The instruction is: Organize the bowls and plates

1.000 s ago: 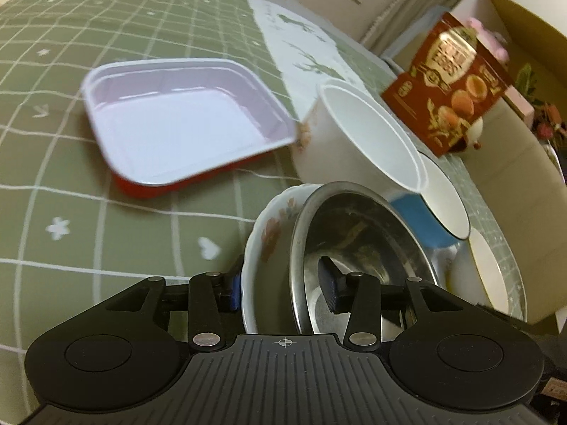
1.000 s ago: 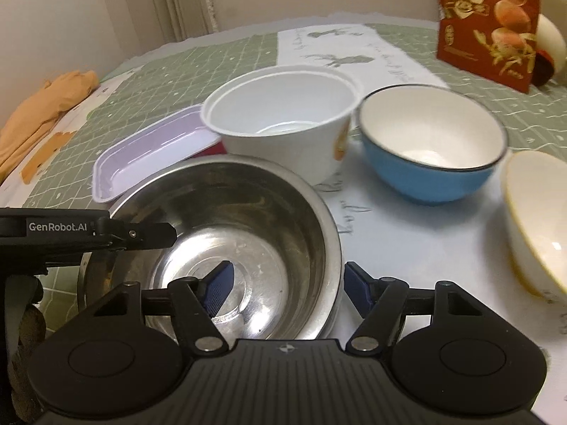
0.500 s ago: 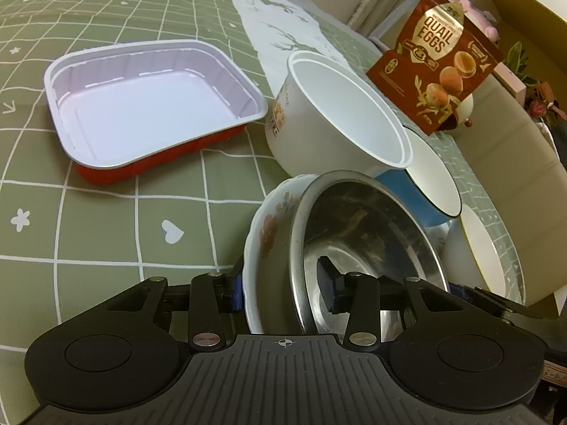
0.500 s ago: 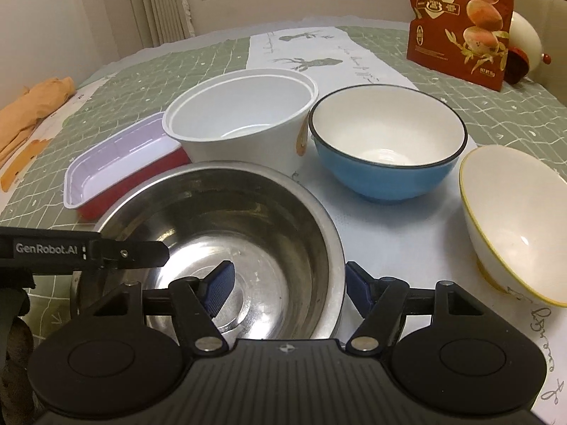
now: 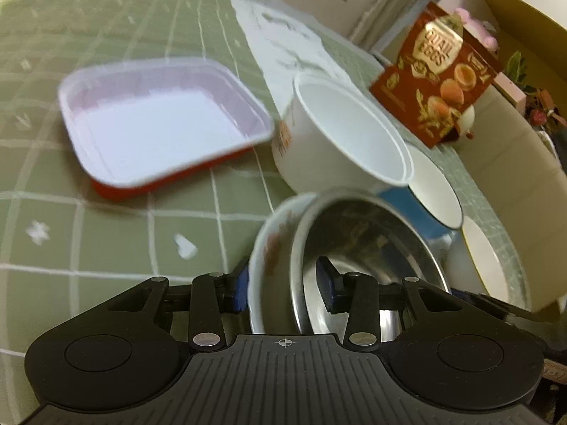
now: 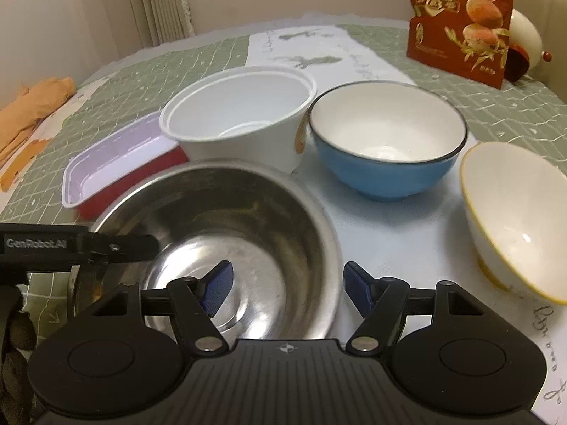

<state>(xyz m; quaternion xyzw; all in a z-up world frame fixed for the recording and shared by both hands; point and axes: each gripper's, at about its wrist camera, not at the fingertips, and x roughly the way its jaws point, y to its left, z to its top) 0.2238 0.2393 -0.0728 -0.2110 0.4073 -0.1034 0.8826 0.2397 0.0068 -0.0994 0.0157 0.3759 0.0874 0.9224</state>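
- Left gripper (image 5: 283,285) clamps the nested rims of floral bowl (image 5: 264,248) and steel bowl (image 5: 368,248), jaws just narrowing, steadying the stack.
- Right gripper (image 6: 286,285) straddles the steel bowl's near right rim, pads apart, seemingly readying a second grip.

The left tongs (image 5: 283,288), jaws just closing, straddle the nested rims of a floral bowl (image 5: 264,262) and a steel bowl (image 5: 368,233) on the green-checked table (image 5: 106,233), a red-sided tray (image 5: 159,131) beyond.
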